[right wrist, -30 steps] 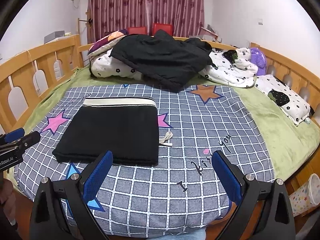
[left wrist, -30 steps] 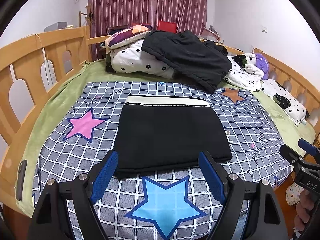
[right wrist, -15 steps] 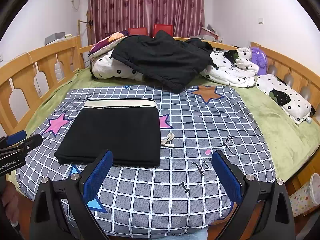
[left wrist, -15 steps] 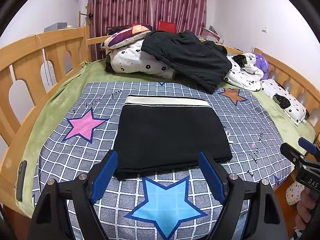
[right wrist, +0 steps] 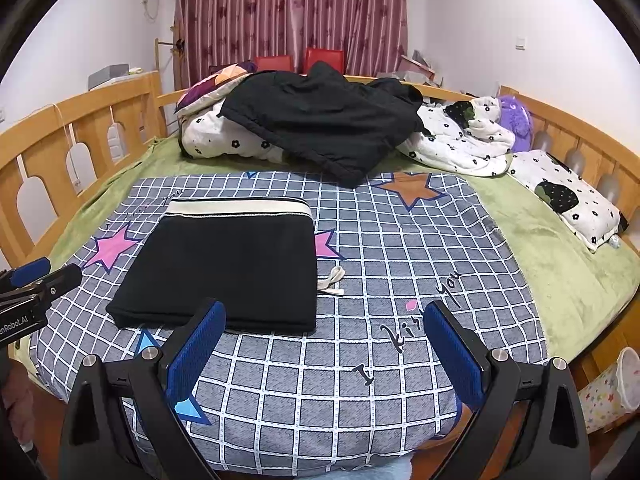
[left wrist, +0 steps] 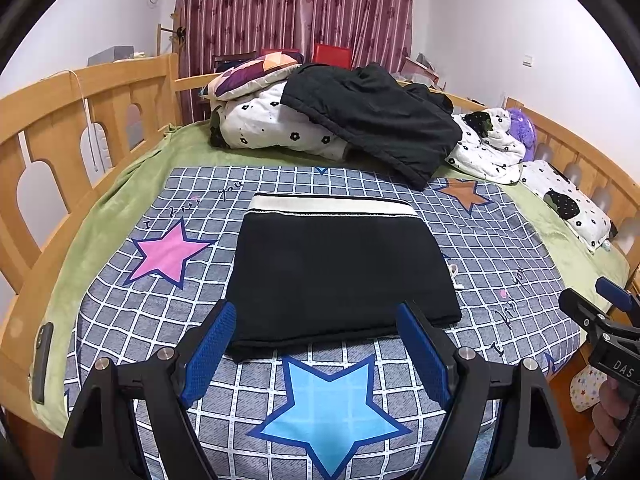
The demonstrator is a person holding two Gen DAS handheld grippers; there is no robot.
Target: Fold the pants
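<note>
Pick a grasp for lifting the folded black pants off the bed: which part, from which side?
Take the near folded edge of the folded black pants, coming in low from the foot of the bed. That edge is thick and faces both open grippers, left gripper and right gripper, one per near corner. The cream waistband lies at the far side.

Black pants (left wrist: 340, 264) – cream waistband, grey checked star-print blanket (left wrist: 500, 240), green sheet (right wrist: 568, 264), maroon curtains (left wrist: 296, 4)

open checked blanket (right wrist: 400, 240) right of pants (right wrist: 224, 264), bedding pile (right wrist: 320, 128) behind
</note>
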